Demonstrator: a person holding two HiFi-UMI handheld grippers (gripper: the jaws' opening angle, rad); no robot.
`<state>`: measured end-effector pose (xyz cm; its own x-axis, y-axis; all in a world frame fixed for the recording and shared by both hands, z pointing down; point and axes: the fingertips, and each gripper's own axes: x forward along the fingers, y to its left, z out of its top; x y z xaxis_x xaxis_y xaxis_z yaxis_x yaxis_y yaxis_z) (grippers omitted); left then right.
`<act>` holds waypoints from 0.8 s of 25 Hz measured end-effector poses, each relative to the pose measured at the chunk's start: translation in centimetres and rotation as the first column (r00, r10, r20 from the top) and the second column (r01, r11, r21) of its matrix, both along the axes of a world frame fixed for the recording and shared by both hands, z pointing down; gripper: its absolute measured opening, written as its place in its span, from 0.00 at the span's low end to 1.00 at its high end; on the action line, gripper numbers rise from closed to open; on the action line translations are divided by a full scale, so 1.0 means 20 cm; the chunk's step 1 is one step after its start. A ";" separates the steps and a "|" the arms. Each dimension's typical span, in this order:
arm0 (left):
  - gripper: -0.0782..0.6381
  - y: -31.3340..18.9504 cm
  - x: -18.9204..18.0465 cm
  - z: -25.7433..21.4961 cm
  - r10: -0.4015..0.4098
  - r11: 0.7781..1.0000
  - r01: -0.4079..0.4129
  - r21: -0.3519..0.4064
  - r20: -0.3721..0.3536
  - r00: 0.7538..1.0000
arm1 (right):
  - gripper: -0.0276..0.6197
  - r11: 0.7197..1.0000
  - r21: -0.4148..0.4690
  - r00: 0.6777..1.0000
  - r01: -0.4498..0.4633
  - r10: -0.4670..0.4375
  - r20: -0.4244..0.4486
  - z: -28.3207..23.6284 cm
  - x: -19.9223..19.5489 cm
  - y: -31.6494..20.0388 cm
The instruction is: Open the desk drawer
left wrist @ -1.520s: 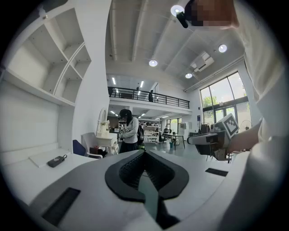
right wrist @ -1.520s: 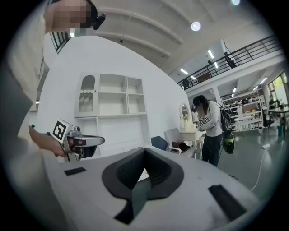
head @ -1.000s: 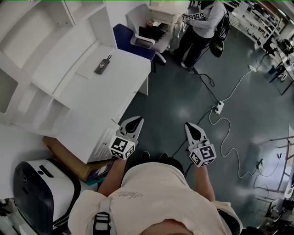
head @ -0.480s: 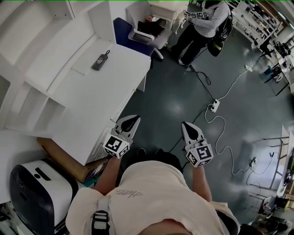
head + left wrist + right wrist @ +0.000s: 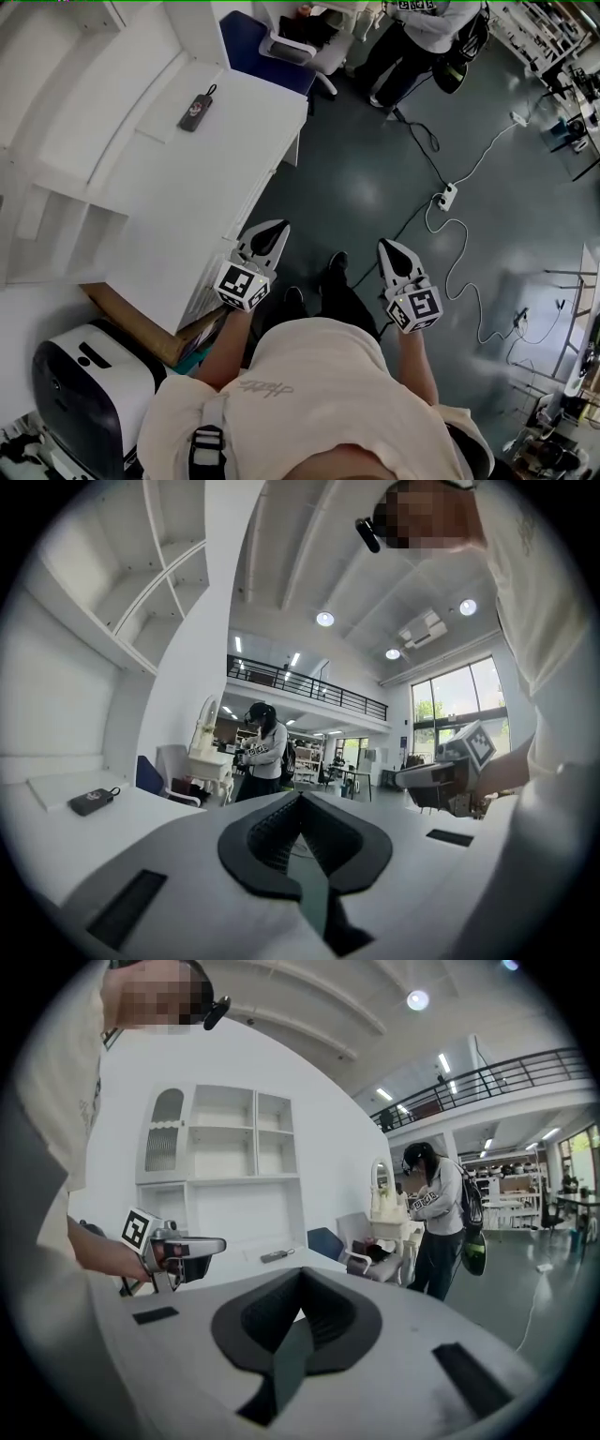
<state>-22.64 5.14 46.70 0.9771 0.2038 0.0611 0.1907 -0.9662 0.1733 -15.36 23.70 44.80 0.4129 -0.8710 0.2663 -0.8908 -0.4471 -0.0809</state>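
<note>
The white desk (image 5: 206, 178) stands at the left in the head view. Under its near corner only a thin strip of the drawer front (image 5: 208, 298) shows. My left gripper (image 5: 271, 231) hovers just right of that corner, above the floor, with its jaws shut and nothing between them. My right gripper (image 5: 390, 247) is further right over the dark floor, also shut and empty. In the left gripper view the shut jaws (image 5: 300, 801) point along the desk top (image 5: 56, 846). From the right gripper view (image 5: 300, 1275) I see the left gripper (image 5: 173, 1249) beside the desk.
A dark key fob (image 5: 194, 106) lies on the desk. A white shelf unit (image 5: 56, 159) backs it. A cardboard box (image 5: 141, 328) and a printer (image 5: 84, 394) sit at lower left. A blue chair (image 5: 258, 47), a standing person (image 5: 422, 37) and a power strip (image 5: 447, 199) with cables are beyond.
Both grippers stay shut and keep nearly the same place beside the desk corner. The head view has shifted slightly, and a foot now shows between the grippers.
</note>
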 end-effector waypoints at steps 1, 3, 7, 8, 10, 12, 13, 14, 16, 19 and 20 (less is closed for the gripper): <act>0.12 -0.01 0.04 0.00 -0.012 1.000 0.012 -0.007 0.003 1.000 | 0.04 1.000 0.007 1.000 0.009 -0.009 0.002 0.00 0.05 -0.01; 0.12 -0.03 0.12 -0.02 -0.041 0.999 0.041 0.009 0.020 0.999 | 0.04 0.999 0.022 1.000 0.027 -0.027 0.000 -0.01 0.16 -0.02; 0.12 -0.08 0.32 -0.08 -0.091 0.994 0.088 0.059 0.040 0.995 | 0.04 0.997 0.033 0.997 0.065 -0.064 -0.038 -0.05 0.43 -0.06; 0.12 -0.08 0.38 -0.09 -0.098 0.993 0.095 0.075 0.039 0.994 | 0.04 0.996 0.027 0.995 0.080 -0.078 -0.056 -0.06 0.49 -0.07; 0.12 -0.10 0.48 -0.12 -0.120 0.989 0.116 0.095 0.034 0.992 | 0.04 0.993 0.022 0.991 0.112 -0.110 -0.075 -0.06 0.62 -0.09; 0.12 -0.11 0.58 -0.15 -0.145 0.985 0.142 0.099 0.031 0.989 | 0.04 0.990 0.023 0.987 0.141 -0.139 -0.074 -0.05 0.74 -0.10; 0.12 -0.11 0.63 -0.16 -0.159 0.982 0.154 0.106 0.035 0.987 | 0.04 0.988 0.027 0.986 0.154 -0.152 -0.069 -0.04 0.80 -0.11; 0.12 -0.11 0.67 -0.16 -0.175 0.979 0.169 0.118 0.042 0.984 | 0.04 0.985 0.033 0.984 0.168 -0.165 -0.063 -0.04 0.87 -0.11; 0.12 -0.12 0.74 -0.15 -0.217 0.969 0.207 0.134 0.064 0.974 | 0.04 0.979 0.050 0.979 0.198 -0.195 -0.051 -0.03 0.98 -0.14; 0.12 -0.14 0.81 -0.12 -0.270 0.959 0.260 0.114 0.080 0.960 | 0.04 0.965 0.069 0.967 0.255 -0.252 -0.038 -0.01 1.08 -0.20; 0.12 -0.14 0.83 -0.13 -0.284 0.955 0.275 0.108 0.079 0.956 | 0.04 0.959 0.068 0.961 0.275 -0.273 -0.040 -0.01 1.11 -0.21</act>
